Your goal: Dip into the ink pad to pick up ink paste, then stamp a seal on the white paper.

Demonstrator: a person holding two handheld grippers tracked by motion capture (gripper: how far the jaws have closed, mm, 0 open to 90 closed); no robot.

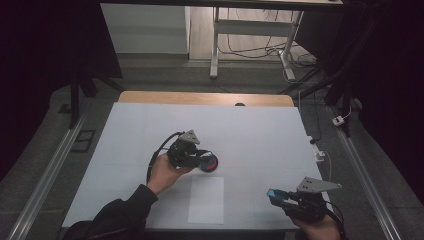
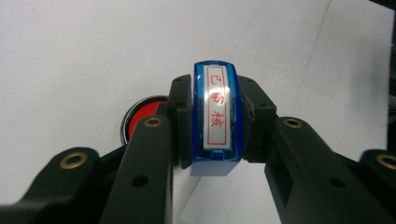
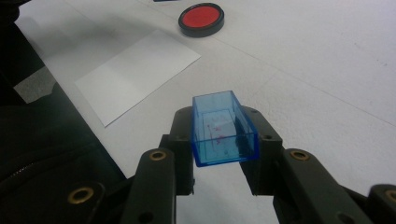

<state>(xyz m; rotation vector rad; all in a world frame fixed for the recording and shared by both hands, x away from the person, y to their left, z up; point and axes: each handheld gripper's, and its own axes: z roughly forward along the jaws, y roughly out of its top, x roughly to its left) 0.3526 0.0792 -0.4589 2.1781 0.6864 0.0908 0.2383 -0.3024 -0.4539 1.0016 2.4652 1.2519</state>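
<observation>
Two grippers in play, both clamped on blue plastic parts. Left gripper (image 1: 204,159) sits mid-table in the high view, held by the person's left hand (image 1: 164,172), black sleeve (image 1: 117,217) coming in from the bottom edge; its jaws are closed tight on a blue stamp (image 2: 217,119) with a white label and red characters on its top face, seen in the left gripper view with the label facing the camera. Stamp is gripped by its two long sides, standing between the pads, above the white table (image 1: 260,135). Just behind and below the left jaw in that view is the red ink pad (image 2: 140,119), a round dish with a dark rim, partly hidden by the jaw; in the high view it lies on the table right at the left gripper's tips. Right gripper (image 1: 279,196) is at the near right table edge in the high view, well apart from the left one, jaws closed on a clear blue cap (image 3: 223,128), an open box with its hollow side facing up toward the camera, faint red smudges inside. White sheet of paper (image 1: 206,200) lies flat on the table between the two grippers, near the front edge, just in front of the ink pad. Wooden strip (image 1: 205,98) runs along the table's far edge.
</observation>
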